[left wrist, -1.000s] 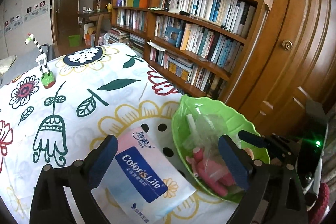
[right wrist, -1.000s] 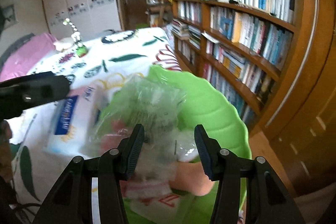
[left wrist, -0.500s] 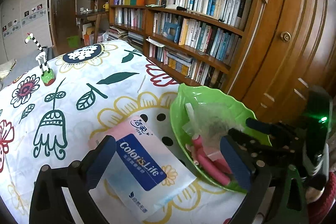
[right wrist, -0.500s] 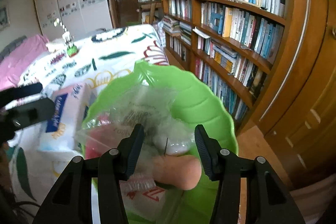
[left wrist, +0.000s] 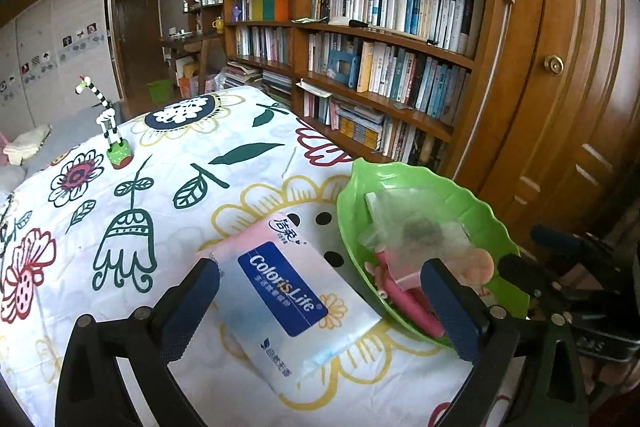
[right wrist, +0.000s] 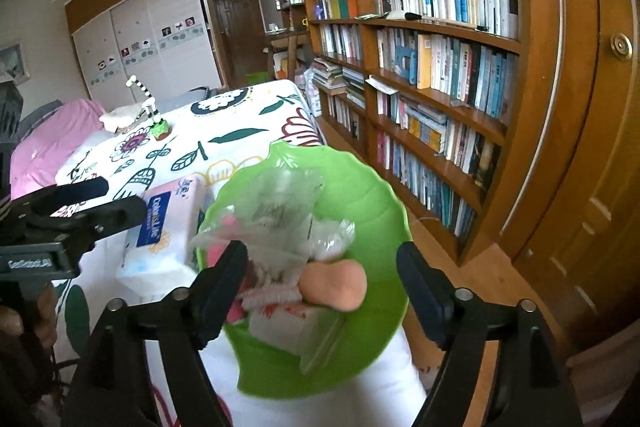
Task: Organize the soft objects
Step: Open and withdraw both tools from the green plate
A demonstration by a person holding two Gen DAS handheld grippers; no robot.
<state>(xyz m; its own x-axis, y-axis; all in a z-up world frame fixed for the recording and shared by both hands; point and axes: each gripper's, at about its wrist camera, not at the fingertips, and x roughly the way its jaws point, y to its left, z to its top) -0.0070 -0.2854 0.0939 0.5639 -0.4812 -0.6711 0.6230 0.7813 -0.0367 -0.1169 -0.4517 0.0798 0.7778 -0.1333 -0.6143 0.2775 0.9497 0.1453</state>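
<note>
Opening above the green leaf-shaped bowl (right wrist: 372, 195), the right gripper (right wrist: 320, 279) has let go; nothing is pinched between its widening jaws.
The clear plastic bag (right wrist: 280, 211) and peach sponge (right wrist: 336, 283) lie in the bowl at the flowered tablecloth's (left wrist: 120, 211) bookshelf-side edge; the left gripper (left wrist: 320, 303) hangs wide open over the tissue pack (left wrist: 288, 291), not touching it.

A white-pink tissue pack (left wrist: 296, 291) is lying flat between the left claw's fingers; clear bags (right wrist: 288, 211) and a peach pad (right wrist: 334, 285) are resting in the green leaf bowl (right wrist: 372, 195), ahead of the right claw.
</note>
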